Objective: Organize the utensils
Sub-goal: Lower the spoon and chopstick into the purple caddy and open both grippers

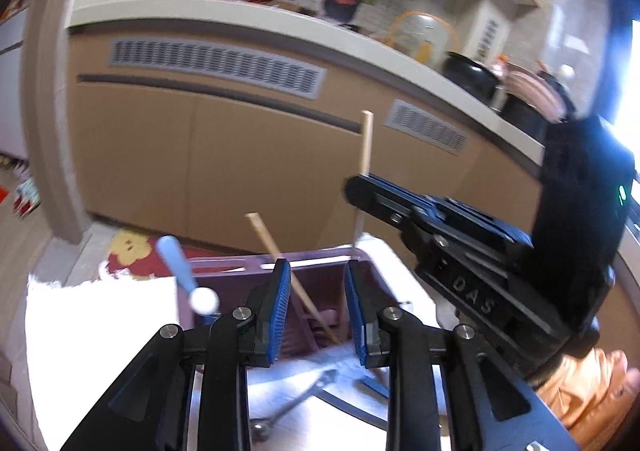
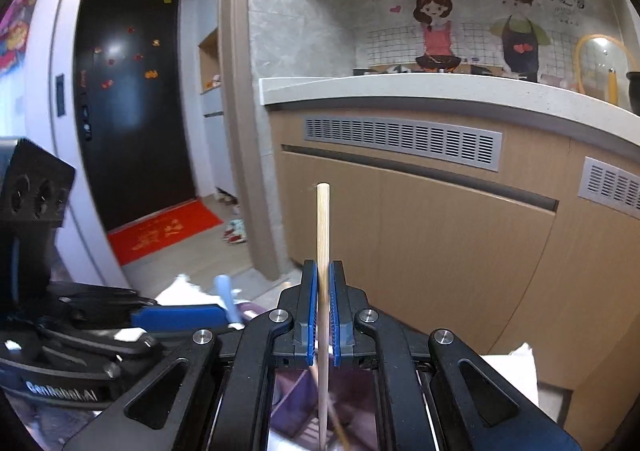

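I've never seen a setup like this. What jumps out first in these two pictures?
The upright wooden chopstick pinched in the right tool, dead centre of its view. Below it sits a purple utensil basket already holding another chopstick and a pale blue-handled utensil. The left tool hangs open before the basket.

Black linkages, blue-padded fingers (image 1: 280, 291), silver screws

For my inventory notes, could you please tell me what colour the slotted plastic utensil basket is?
The slotted plastic utensil basket is dusky mauve-purple, clearest in the left wrist view.
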Motion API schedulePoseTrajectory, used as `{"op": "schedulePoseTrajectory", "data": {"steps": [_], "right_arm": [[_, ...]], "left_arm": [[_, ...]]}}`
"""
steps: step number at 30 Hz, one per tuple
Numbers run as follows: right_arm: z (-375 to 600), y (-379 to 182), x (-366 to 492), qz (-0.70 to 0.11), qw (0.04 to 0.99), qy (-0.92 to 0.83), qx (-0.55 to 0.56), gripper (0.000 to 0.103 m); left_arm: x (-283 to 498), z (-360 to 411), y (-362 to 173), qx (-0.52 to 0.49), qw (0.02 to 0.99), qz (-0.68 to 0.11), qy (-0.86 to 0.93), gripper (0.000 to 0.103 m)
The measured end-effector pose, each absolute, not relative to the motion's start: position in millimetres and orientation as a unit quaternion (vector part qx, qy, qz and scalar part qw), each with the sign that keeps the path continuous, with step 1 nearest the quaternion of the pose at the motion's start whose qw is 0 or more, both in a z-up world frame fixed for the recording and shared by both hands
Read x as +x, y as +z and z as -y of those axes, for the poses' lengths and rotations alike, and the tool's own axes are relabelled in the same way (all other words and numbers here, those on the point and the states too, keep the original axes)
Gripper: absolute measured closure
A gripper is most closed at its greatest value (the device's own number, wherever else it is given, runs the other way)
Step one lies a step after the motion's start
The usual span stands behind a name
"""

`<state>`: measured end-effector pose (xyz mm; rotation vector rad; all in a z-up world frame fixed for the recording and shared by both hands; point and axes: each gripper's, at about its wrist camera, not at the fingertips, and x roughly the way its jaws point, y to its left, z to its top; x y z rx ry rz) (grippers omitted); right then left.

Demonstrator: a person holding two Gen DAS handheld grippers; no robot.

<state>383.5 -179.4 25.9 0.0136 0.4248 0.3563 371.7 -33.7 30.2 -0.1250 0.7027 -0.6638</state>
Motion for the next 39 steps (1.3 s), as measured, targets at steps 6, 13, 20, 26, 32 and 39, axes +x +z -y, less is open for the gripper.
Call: {"op": "schedulePoseTrajectory", "data": {"steps": [6, 13, 20, 26, 32, 39], "right_arm": [[186.7, 49.4, 362.3, -0.207, 0.959, 0.191, 0.009, 0.097], [189.6, 13.3, 352.8, -0.272, 0.946, 0.173, 0.001, 0.097], [202.0, -6.3, 338.4, -0.316, 0.934, 0.166, 0.009, 0.094], [220.2, 1.7, 301.0, -0.307, 0.939, 0.153, 0.009, 0.057], [241.7, -3.3, 257.6, -0.319, 0.937, 0.138, 0.006, 0.048], [258.0, -41.0, 233.7, -0.388, 0.911, 0.140, 0.003, 0.044]], "left_arm": [[353.1, 36.0, 37.9, -0.051, 0.890, -0.333, -0.308, 0.067], [337.9, 18.6, 23.8, -0.062, 0.899, -0.368, -0.230, 0.052], [313.6, 11.3, -1.3, -0.045, 0.890, -0.403, -0.208, 0.043], [291.7, 11.3, -26.0, -0.025, 0.881, -0.429, -0.199, 0.037], [276.7, 28.0, -50.4, 0.010, 0.865, -0.458, -0.203, 0.036], [265.1, 39.5, -67.3, 0.054, 0.860, -0.479, -0.168, 0.031]]}}
